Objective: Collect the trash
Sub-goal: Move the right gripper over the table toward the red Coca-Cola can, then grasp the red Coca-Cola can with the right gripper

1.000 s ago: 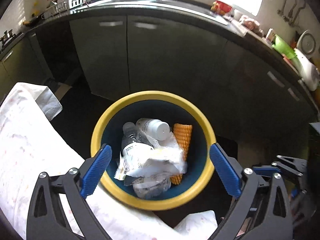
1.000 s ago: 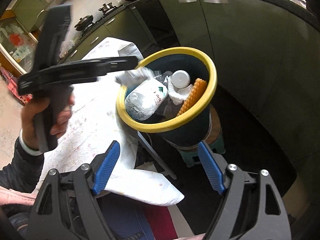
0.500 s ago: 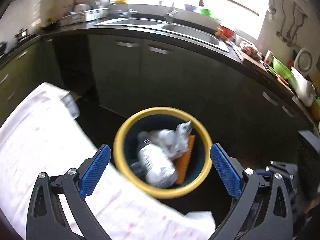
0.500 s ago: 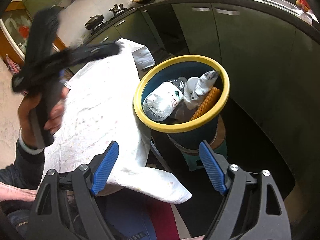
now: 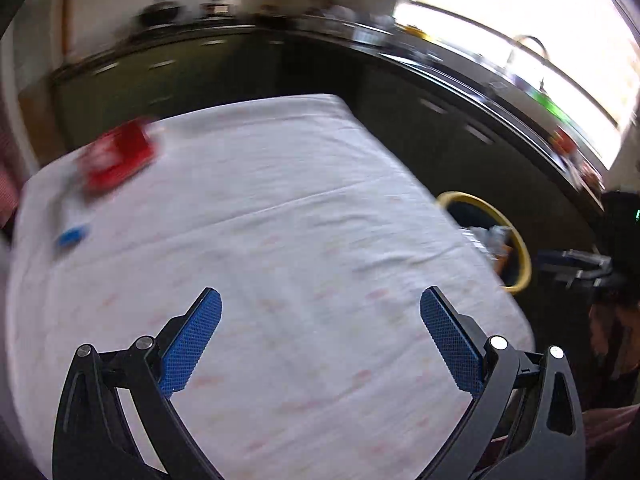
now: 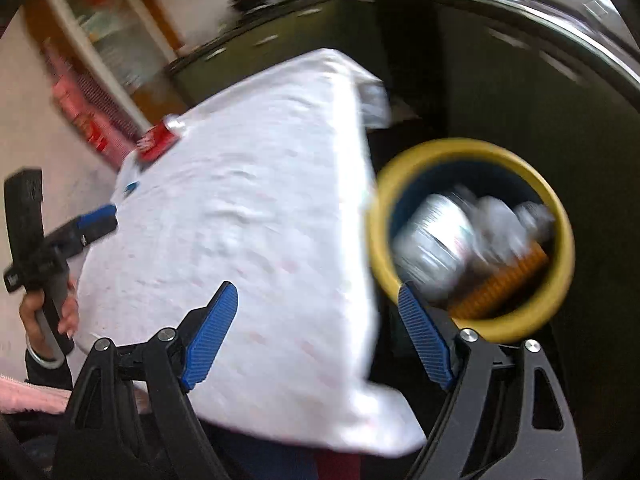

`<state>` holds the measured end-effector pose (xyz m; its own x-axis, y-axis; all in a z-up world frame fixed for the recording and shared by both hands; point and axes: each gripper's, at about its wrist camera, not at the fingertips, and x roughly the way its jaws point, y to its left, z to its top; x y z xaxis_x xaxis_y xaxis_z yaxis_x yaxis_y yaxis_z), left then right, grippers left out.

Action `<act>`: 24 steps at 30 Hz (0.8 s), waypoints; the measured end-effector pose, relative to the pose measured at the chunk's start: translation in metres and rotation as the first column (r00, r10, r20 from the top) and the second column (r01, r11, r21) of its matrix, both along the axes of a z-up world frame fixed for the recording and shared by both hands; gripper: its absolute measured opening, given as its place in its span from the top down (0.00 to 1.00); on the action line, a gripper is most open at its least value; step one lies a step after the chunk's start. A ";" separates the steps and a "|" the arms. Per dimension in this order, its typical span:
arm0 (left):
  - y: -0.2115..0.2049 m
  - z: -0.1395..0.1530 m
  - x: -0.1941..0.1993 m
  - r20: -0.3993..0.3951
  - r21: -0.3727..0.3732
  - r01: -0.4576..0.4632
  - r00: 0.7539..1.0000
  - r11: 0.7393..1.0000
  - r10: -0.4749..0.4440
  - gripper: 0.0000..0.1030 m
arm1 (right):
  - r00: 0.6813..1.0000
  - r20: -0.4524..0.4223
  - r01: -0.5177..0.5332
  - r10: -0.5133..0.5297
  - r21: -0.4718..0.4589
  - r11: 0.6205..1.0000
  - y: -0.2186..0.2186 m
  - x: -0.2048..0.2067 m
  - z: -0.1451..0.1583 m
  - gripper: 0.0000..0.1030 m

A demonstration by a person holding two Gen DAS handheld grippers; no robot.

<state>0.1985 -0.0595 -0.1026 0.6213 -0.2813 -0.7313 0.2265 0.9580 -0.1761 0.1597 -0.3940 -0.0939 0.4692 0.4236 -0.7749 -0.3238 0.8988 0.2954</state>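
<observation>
While both tools gape, holding nothing: left tool (image 5: 320,320) & right tool (image 6: 316,312) over cloth-covered surface (image 5: 280,220); red can (image 5: 116,156) at far corner; bin (image 6: 472,236) w/ trash beside surface.

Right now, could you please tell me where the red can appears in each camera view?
Left wrist: red can lies upper left, near the tablecloth's far-left corner.
Right wrist: red can sits left of centre, at the cloth's far edge.
Shared landmark: yellow-rimmed bin.
</observation>
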 end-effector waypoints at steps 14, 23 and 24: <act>0.176 -0.009 -0.073 0.050 -0.042 -0.284 0.957 0.958 0.286 0.05 | 0.534 0.044 -0.688 0.844 -0.557 0.465 0.304 0.090 0.057 0.21; 0.210 -0.010 -0.069 0.082 -0.065 -0.304 0.948 0.951 0.308 0.05 | 0.311 -0.123 -0.630 0.942 -0.769 0.108 0.410 0.176 0.021 0.21; 0.215 -0.010 -0.068 0.083 -0.068 -0.312 0.945 0.948 0.317 0.05 | 0.292 -0.149 -0.614 0.945 -0.787 0.065 0.421 0.184 0.011 0.21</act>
<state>0.1304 0.1556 -0.1129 0.7479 -0.0981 -0.6565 -0.0672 0.9728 -0.2218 0.3438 0.0268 -0.0828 0.4455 0.2224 -0.8672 -0.8627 -0.1523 -0.4822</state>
